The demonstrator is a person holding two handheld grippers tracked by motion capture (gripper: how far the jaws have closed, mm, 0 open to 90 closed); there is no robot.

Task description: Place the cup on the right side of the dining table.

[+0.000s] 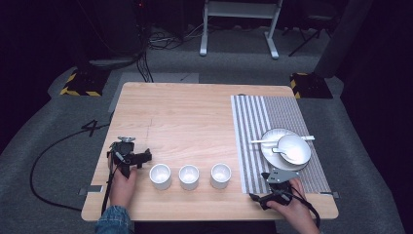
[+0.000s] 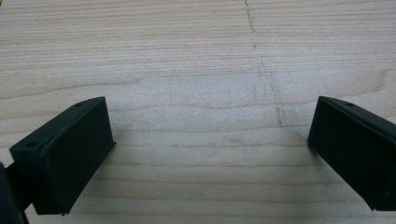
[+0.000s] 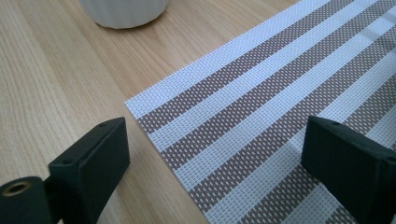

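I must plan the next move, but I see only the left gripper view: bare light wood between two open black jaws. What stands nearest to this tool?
Observer: Three small white cups stand in a row on the wooden table. The nearest white cup is just right of the left tool in the high view, apart from it.
Operator: Where is the other tool?
Observer: The right tool is open, at the near left corner of the brown-and-white striped woven placemat.
Operator: Does anything lie on that mat?
Observer: A round white plate carries a white bowl with a white spoon inside.
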